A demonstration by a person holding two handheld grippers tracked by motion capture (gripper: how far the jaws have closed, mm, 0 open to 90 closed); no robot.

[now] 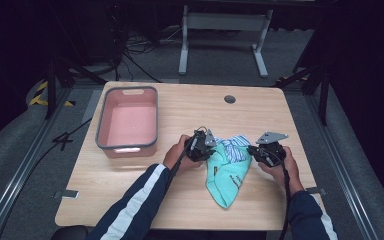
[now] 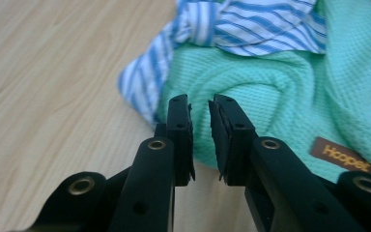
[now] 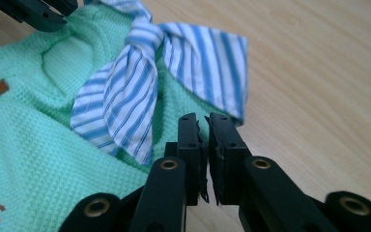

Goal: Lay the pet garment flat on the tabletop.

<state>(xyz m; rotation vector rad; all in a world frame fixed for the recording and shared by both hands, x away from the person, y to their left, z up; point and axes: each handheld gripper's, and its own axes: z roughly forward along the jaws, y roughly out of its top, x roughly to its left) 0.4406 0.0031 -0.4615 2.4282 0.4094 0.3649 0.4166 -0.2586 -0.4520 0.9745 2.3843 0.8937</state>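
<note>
Two dark-sleeved forearms with white stripes come in over the near edge of the pale wooden worktop [image 1: 130,195], each hand holding a black hand-held gripper. Between them lies a mint-green waffle-knit garment [image 1: 226,176] with a blue-and-white striped collar piece [image 1: 235,147] at its far end. The garment's long axis runs near to far, tilted slightly, with the narrower end pointing toward the near edge and the striped part toward the far side. It sits right of the worktop's centre.

At the garment's far left edge is the left hand-held gripper [image 2: 200,108]; its jaws stand slightly apart with nothing between them, the tips just over the green knit beside the striped cloth. A small brown label [image 2: 344,157] with orange lettering shows on the knit to the right of those jaws.

On the garment's far right edge is the right hand-held gripper [image 3: 203,121], its jaws nearly together with a thin gap, the tips at the striped cloth's edge; whether they pinch any cloth cannot be told.

A pink rectangular plastic tub with a grey rim [image 1: 100,131] stands well apart on the left.
</note>
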